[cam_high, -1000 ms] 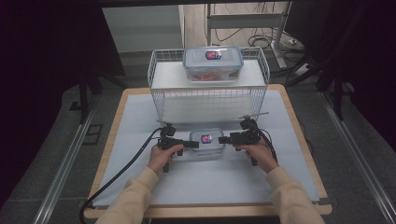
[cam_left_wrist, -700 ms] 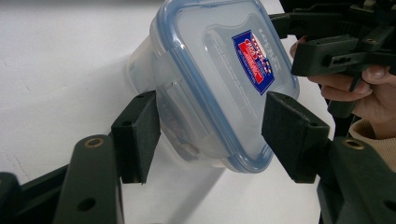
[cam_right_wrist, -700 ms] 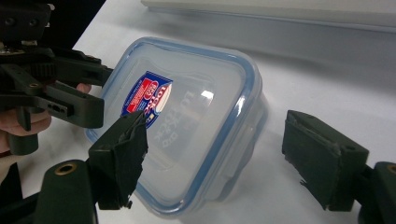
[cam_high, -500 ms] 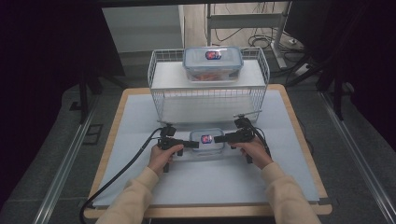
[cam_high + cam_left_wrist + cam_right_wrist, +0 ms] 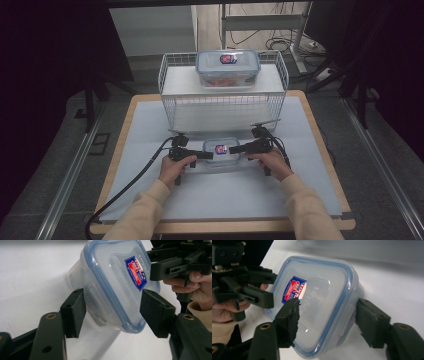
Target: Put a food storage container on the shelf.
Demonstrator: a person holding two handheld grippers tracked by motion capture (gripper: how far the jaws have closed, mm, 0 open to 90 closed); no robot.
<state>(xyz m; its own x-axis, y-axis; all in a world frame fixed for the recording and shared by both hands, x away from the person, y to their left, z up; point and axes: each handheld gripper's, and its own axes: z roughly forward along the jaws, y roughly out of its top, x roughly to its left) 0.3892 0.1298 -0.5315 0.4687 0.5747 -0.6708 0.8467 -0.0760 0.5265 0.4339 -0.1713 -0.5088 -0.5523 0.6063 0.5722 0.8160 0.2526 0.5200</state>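
1. A small container [image 5: 220,150] lies on the table [image 5: 150,125], near the middle.
2. The left gripper [image 5: 205,155] is at its left end, the right gripper [image 5: 236,149] at its right.
3. Far behind stands a wire basket [image 5: 220,107], with a larger container [image 5: 227,67] on top.

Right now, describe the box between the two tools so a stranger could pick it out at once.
Start at the wire basket at the table's far side, then come toward the person. On the white mat in front of it lies a small clear box with a blue-rimmed lid and a red-and-blue label. Unlike the bigger box on the basket, it looks empty.
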